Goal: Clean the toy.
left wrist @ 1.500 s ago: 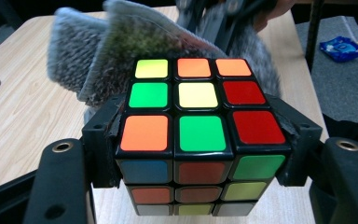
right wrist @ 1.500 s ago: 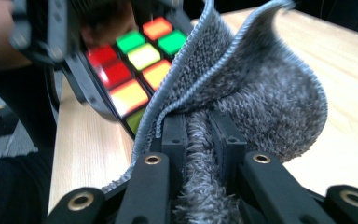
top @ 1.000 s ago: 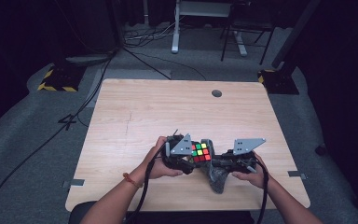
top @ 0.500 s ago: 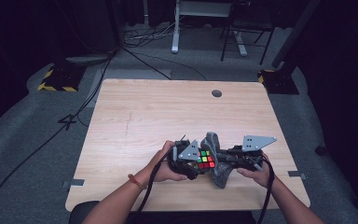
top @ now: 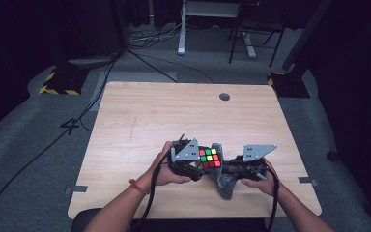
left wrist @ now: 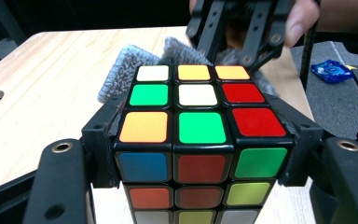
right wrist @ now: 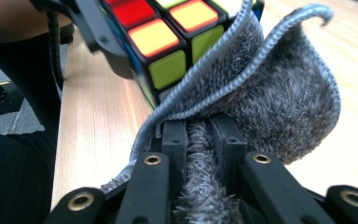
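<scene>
Near the front edge of the wooden table (top: 140,121), the left gripper (top: 186,162) has its jaws clamped on opposite sides of a scrambled puzzle cube (top: 208,158), its green-and-red face turned upward. Just to the right, the right gripper (top: 232,169) pinches a fold of grey cloth (top: 224,183) and presses it against the cube's side; the cloth's long axis hangs toward the person.
</scene>
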